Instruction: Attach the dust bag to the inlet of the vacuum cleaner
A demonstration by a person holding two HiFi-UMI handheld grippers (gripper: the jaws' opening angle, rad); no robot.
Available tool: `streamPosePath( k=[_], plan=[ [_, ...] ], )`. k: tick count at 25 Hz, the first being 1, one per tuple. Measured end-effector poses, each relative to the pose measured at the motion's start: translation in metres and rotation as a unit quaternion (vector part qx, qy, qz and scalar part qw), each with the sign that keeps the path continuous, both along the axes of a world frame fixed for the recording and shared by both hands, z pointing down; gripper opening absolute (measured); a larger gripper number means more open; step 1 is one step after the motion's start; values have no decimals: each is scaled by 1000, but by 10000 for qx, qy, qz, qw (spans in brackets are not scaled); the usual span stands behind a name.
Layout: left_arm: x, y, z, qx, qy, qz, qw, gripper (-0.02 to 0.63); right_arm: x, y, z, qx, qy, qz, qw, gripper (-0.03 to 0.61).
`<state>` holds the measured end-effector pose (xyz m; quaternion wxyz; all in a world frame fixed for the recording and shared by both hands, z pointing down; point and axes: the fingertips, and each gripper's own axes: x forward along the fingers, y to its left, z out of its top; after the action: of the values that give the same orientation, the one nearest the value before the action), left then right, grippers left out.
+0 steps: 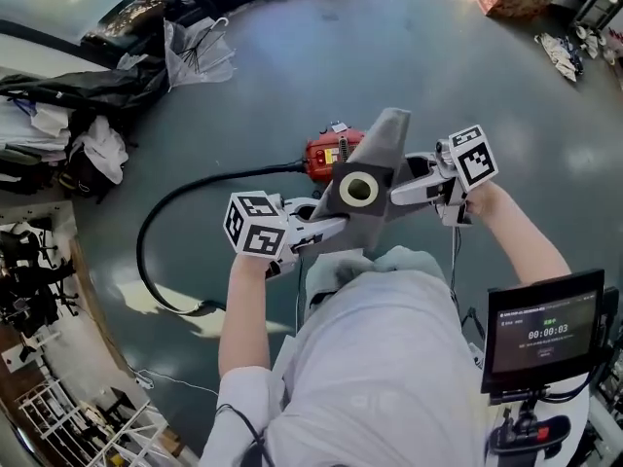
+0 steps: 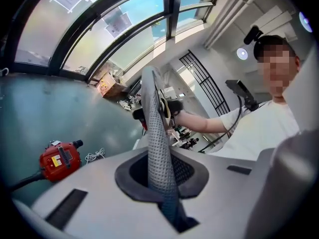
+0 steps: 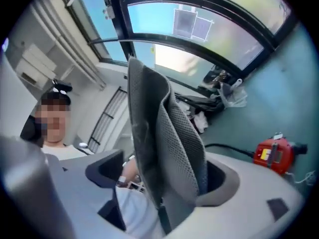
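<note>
Seen from above, a person in a white shirt [image 1: 389, 358] stood over a dark teal floor [image 1: 292, 56] with 2 handheld grippers raised in front of the chest. A grey dust bag [image 1: 384, 139] hung in the air between the 2 grippers, clear of the floor. Its flat face was turned up toward the head camera, and a cream ring [image 1: 358, 189] circled the round opening at its middle.

The left gripper [image 1: 326, 230] was clenched on the bag's lower left edge. Its own view showed a thin strip of dotted grey fabric pinched between closed jaws.

The right gripper [image 1: 409, 191] reached in level from the other side. Its jaws stood wide apart around a thick folded part of the bag. The fabric lay against 1 jaw, and a gap showed beside the other, so this gripper was released rather than squeezing.

The red vacuum cleaner [image 1: 326, 152] lay on the floor beyond the bag, well apart from it and partly hidden behind it in the head view. A black hose [image 1: 146, 241] ran from the vacuum cleaner's left side and curved in a wide loop across the floor toward the person's left. A small dark screen [image 1: 545, 331] sat at the person's right side.
</note>
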<state>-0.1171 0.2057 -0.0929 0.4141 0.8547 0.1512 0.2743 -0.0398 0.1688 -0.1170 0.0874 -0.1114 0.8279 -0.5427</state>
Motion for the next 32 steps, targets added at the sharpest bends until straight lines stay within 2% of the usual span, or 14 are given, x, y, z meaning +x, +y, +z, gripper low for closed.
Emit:
streamPosePath(
  k=[2, 3, 5, 8, 11, 13, 15, 17, 19, 21, 25, 27, 29, 32],
  plan=[
    [0, -18, 17, 14, -307, 26, 9995, 25, 0, -20, 24, -254, 484, 255, 9982, 206],
    [-1, -29, 30, 32, -535, -24, 9986, 25, 1, -28, 34, -371, 517, 374, 9973, 95],
    [1, -48, 58, 46, -907, -141, 9958, 25, 4, -39, 49, -598, 374, 538, 9961, 56],
    [15, -70, 99, 249, -1064, -215, 9938, 36, 16, -56, 83, -880, 328, 707, 9931, 44],
    [39, -92, 153, 431, -852, -407, 9946, 93, 44, -72, 136, -998, 434, 835, 9905, 43],
    [52, -108, 189, 129, -627, -860, 9942, 123, 70, -71, 181, -1182, 455, 985, 9870, 43],
    [59, -124, 218, -114, -374, -1500, 9879, 130, 105, -63, 228, -1510, 402, 1327, 9788, 44],
    [72, -133, 247, -95, -309, -1838, 9824, 129, 151, -54, 270, -1761, 451, 1821, 9663, 44],
    [93, -133, 289, 185, -588, -1679, 9839, 129, 200, -50, 313, -1786, 830, 2295, 9532, 43],
    [108, -133, 341, 797, -1097, -1301, 9822, 130, 237, -48, 358, -1673, 1461, 2557, 9409, 43],
    [126, -133, 431, 2107, -1763, -590, 9597, 178, 282, -38, 457, -1856, 2868, 2872, 8949, 43],
    [131, -134, 465, 2505, -1908, -383, 9483, 178, 287, -39, 507, -1879, 3368, 2835, 8780, 43],
    [130, -139, 496, 2787, -2083, -253, 9372, 178, 281, -49, 558, -1751, 3851, 2603, 8679, 43],
    [130, -146, 524, 3062, -2249, -174, 9248, 178, 270, -71, 613, -1592, 4194, 2311, 8634, 43]
  ],
)
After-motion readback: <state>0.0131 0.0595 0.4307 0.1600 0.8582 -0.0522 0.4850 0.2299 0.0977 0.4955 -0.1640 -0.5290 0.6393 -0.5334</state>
